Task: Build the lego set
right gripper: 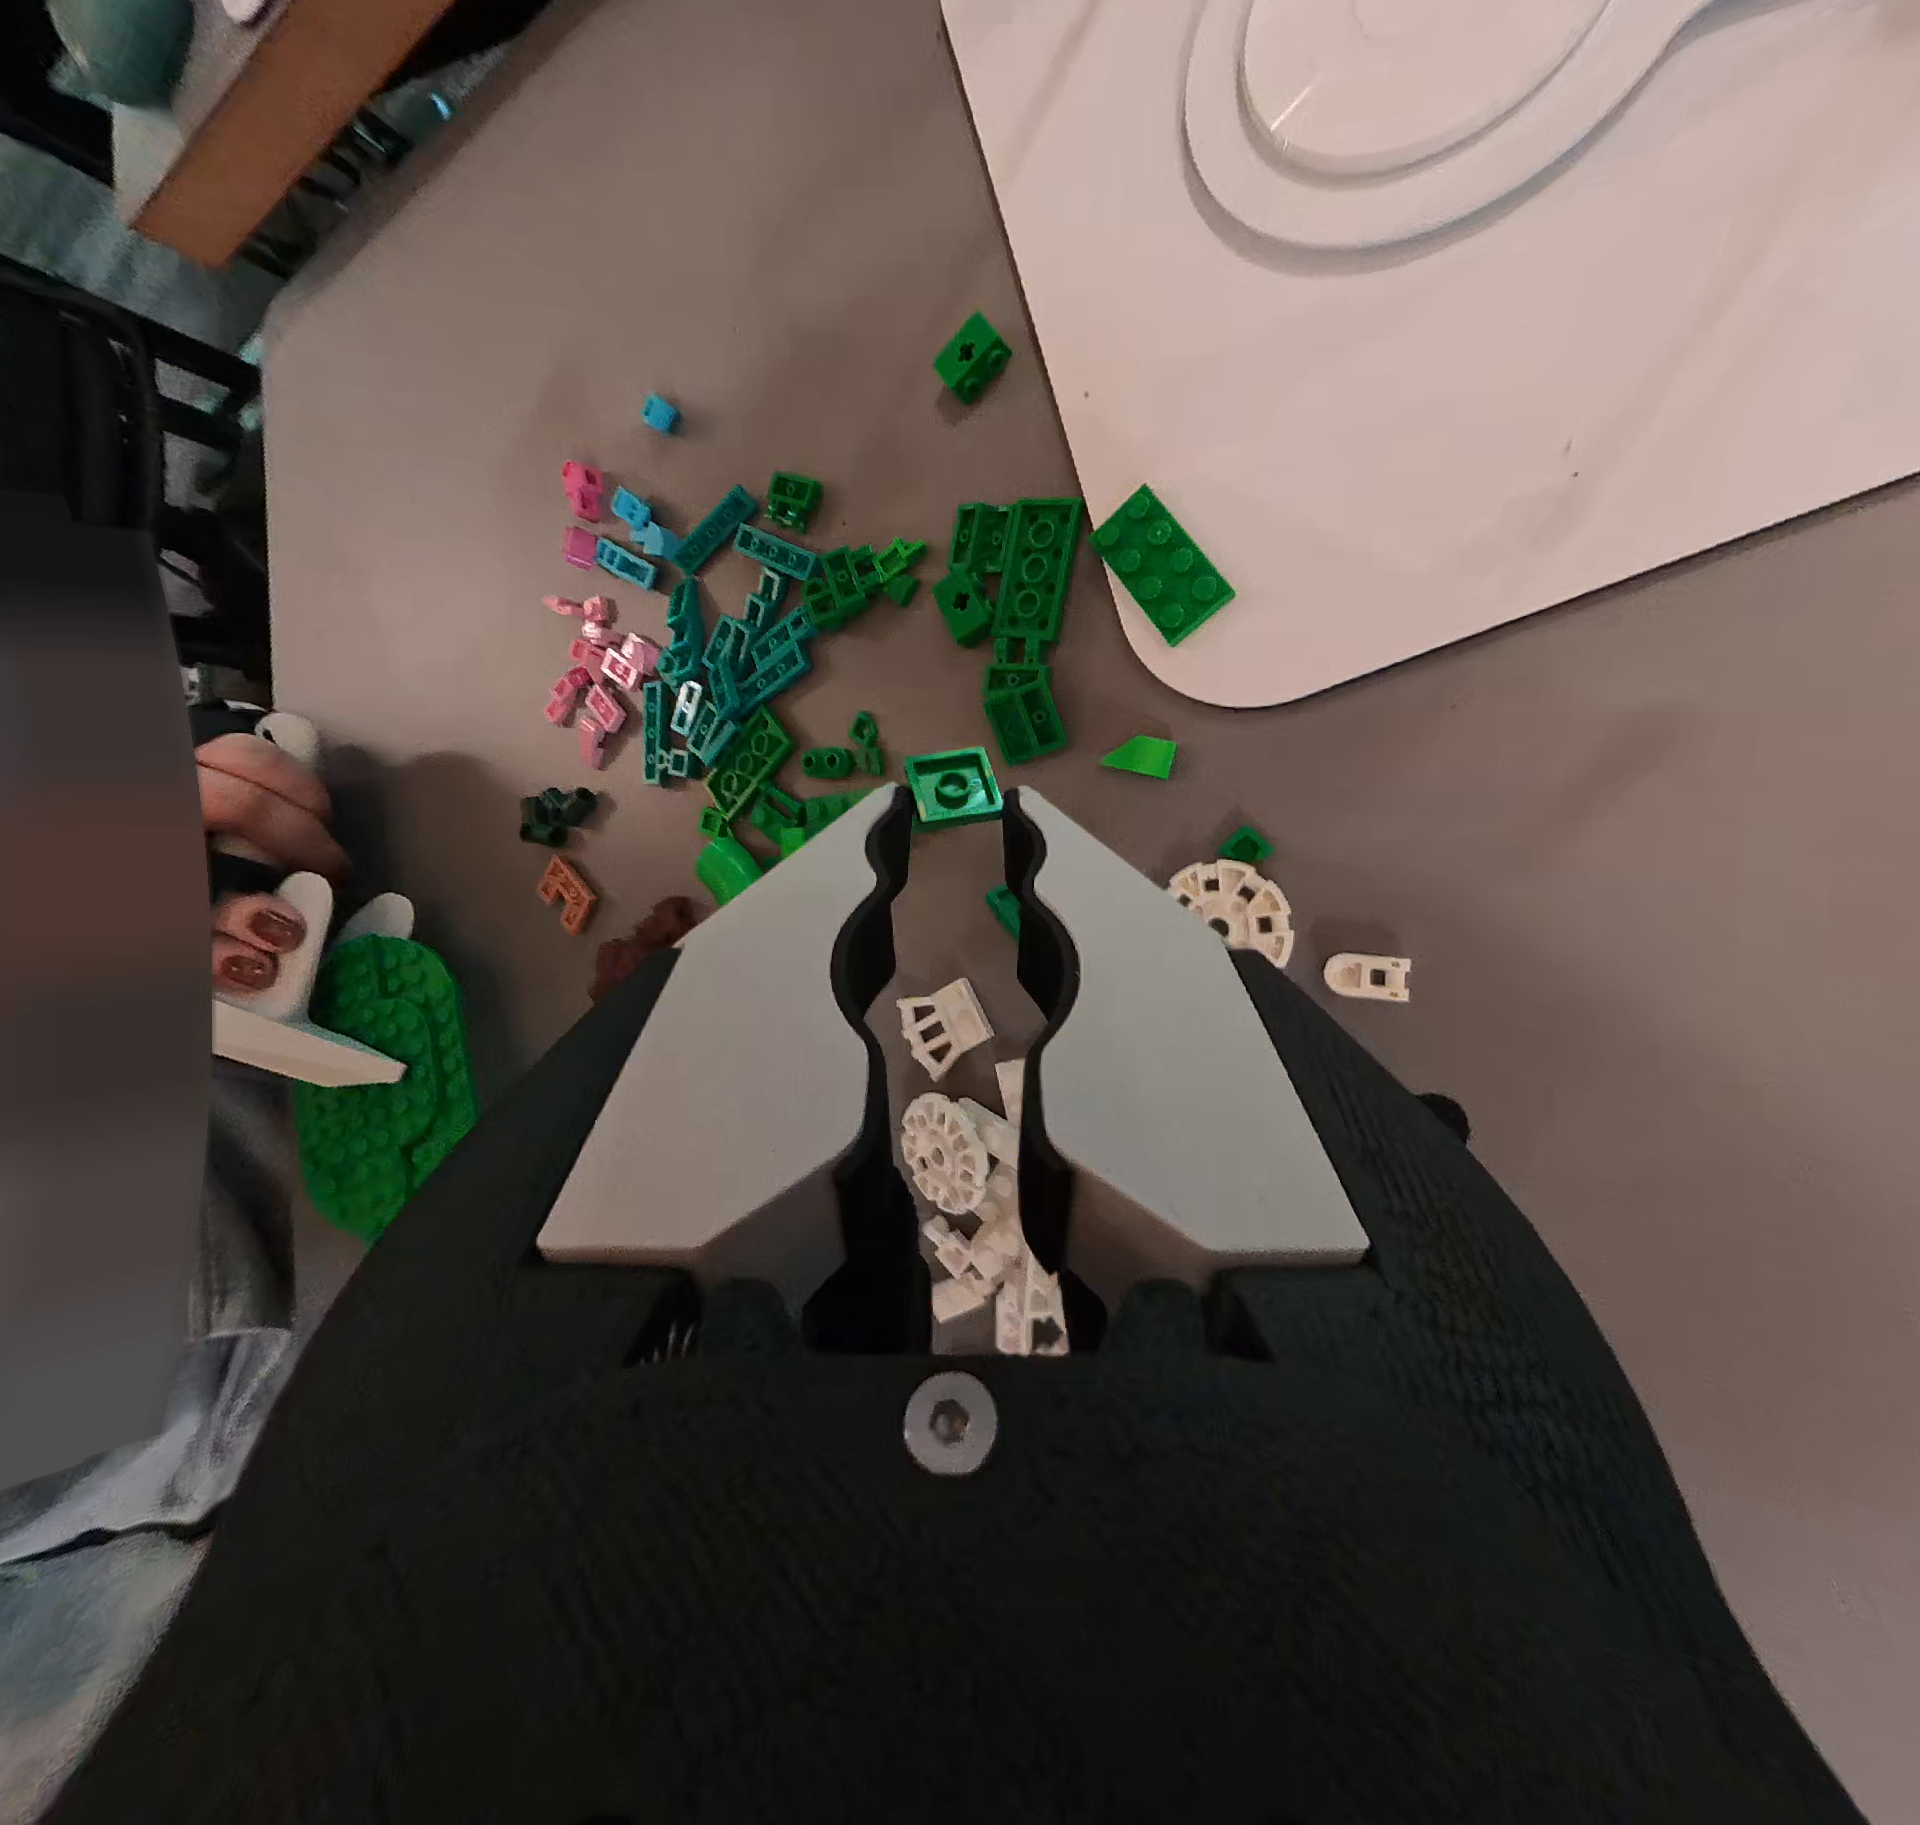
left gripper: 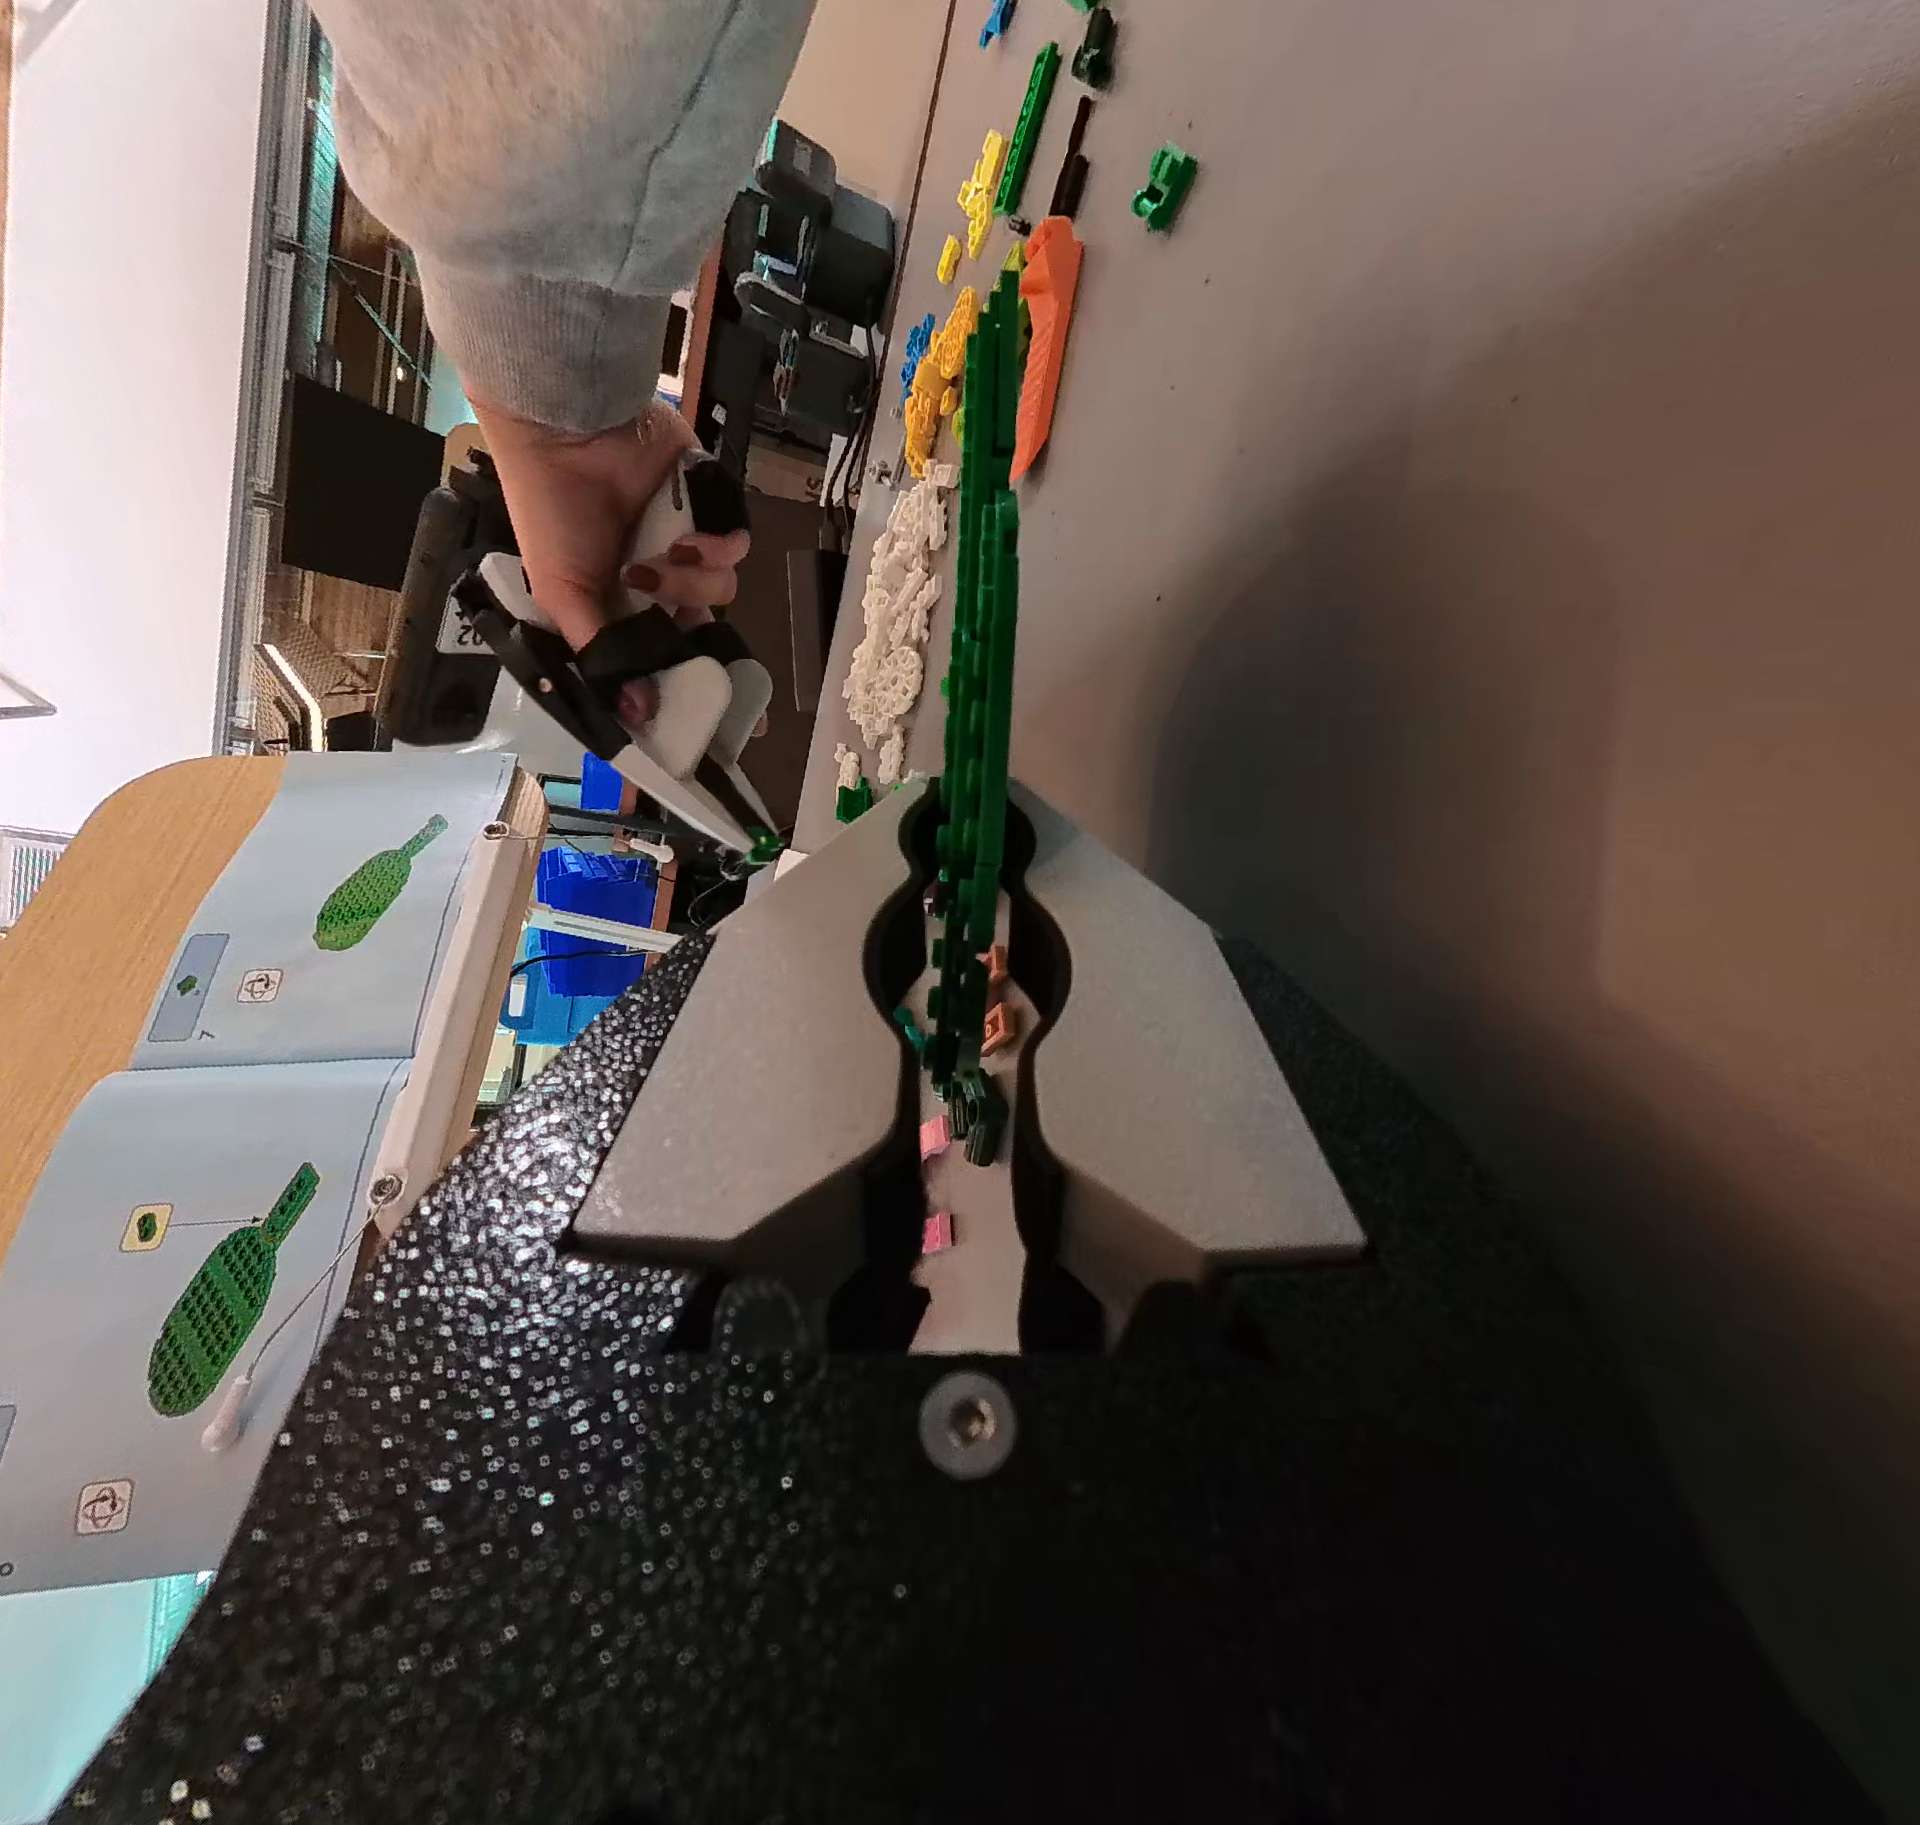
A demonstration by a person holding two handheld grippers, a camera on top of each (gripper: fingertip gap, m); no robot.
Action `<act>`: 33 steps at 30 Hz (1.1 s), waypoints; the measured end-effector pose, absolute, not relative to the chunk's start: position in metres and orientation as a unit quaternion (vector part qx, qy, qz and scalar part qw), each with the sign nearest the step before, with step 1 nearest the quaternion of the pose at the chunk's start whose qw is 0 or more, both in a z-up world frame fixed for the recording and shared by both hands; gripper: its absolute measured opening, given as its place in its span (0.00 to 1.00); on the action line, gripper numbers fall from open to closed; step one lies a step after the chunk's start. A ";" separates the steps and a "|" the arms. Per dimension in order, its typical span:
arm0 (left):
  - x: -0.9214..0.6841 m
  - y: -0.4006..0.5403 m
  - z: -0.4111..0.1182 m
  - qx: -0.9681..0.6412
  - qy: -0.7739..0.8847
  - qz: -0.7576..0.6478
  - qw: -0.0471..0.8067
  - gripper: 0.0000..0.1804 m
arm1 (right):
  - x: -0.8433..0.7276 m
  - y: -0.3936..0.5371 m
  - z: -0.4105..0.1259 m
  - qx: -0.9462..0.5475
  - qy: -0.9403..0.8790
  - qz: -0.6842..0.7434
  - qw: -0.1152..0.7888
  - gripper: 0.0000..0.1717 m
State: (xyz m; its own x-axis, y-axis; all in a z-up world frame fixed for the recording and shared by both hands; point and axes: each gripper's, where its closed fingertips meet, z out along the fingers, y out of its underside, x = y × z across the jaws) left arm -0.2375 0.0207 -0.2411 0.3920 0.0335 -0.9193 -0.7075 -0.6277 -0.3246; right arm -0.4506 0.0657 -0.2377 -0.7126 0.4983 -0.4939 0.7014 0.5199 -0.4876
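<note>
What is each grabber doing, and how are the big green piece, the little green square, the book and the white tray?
Left grabber: shut on the big green piece.
Big green piece: held edge-on.
Right grabber: shut on the little green square.
Little green square: pinched at the fingertips.
Book: open.
White tray: lying flat.

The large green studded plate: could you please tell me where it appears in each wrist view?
Left wrist view: the large green studded plate runs edge-on up the centre, clamped in the left gripper.
Right wrist view: lower left, flat-faced, beside a hand.
Shared landmark: the white round pieces.
</note>
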 end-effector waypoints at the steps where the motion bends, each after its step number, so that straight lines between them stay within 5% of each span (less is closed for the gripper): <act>1: -0.238 0.021 -0.241 -0.749 0.225 0.503 0.368 0.03 | -0.451 0.069 -0.243 0.345 0.870 -0.327 0.131 0.09; 7: -0.238 0.021 -0.241 -0.749 0.225 0.503 0.369 0.03 | -0.449 0.084 -0.269 0.237 0.955 -0.180 -0.007 0.11; 11: -0.237 0.021 -0.241 -0.749 0.226 0.503 0.368 0.03 | -0.446 0.077 -0.265 0.170 0.972 -0.150 -0.056 0.27; 20: -0.238 0.020 -0.241 -0.749 0.225 0.502 0.370 0.03 | -0.387 0.040 -0.268 0.008 0.988 -0.157 -0.015 0.07; 29: -0.238 0.021 -0.241 -0.749 0.226 0.503 0.369 0.03 | -0.341 0.042 -0.275 -0.007 0.990 -0.128 0.064 0.07; 33: -0.238 0.021 -0.241 -0.749 0.227 0.503 0.368 0.03 | -0.368 0.042 -0.263 0.002 0.990 -0.141 -0.021 0.07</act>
State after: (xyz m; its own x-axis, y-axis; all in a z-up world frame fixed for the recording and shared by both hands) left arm -0.2376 0.0208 -0.2413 0.3921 0.0303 -0.9194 -0.7093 -0.6265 -0.3231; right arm -0.3681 0.0418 -0.2626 -0.9991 0.0107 0.0411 -0.0012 0.9602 -0.2794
